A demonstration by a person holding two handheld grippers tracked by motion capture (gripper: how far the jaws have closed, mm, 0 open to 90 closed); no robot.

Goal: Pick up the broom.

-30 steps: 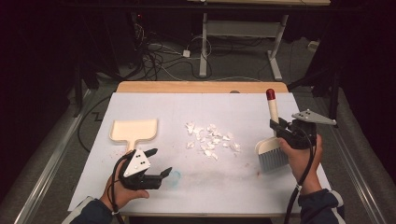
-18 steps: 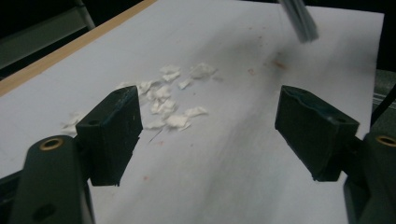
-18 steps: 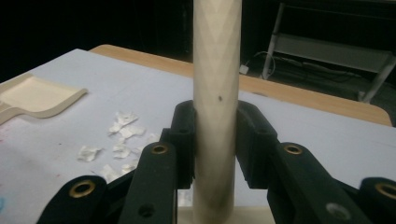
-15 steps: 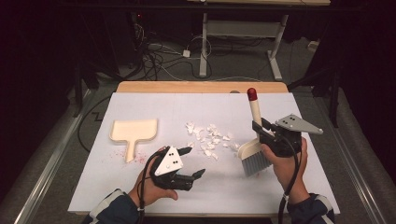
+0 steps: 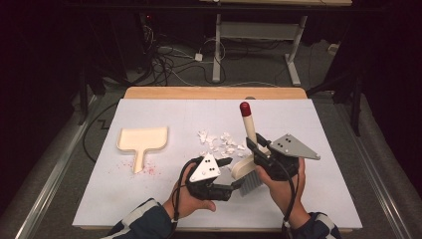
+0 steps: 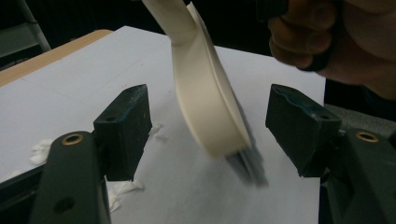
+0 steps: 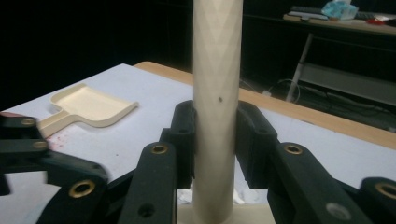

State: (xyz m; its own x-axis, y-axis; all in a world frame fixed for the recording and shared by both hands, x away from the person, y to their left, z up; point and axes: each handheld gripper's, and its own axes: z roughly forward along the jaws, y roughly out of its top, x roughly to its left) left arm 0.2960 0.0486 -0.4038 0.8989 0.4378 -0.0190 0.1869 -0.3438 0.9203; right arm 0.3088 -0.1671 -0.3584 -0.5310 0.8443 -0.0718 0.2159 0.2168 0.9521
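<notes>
While the left gripper (image 5: 230, 175) has slid in from the table's left, jaws apart beside the brush (image 5: 247, 174), the right gripper (image 5: 257, 149) stays clamped on the handle and has carried it inward. Sweeping looks imminent: the paper scraps (image 5: 219, 143) lie just beyond, the dustpan (image 5: 142, 141) well apart, left.

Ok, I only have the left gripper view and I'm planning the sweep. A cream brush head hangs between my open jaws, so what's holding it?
Observer: The right gripper holds it, jaws shut on the brush handle.
Operator: Where's the dustpan?
Observer: The dustpan lies flat on the left of the table, apart from both grippers, with its handle toward the near edge.
Operator: And the main scrap pile?
Observer: The white scraps lie between dustpan and brush, just beyond the left gripper.
</notes>
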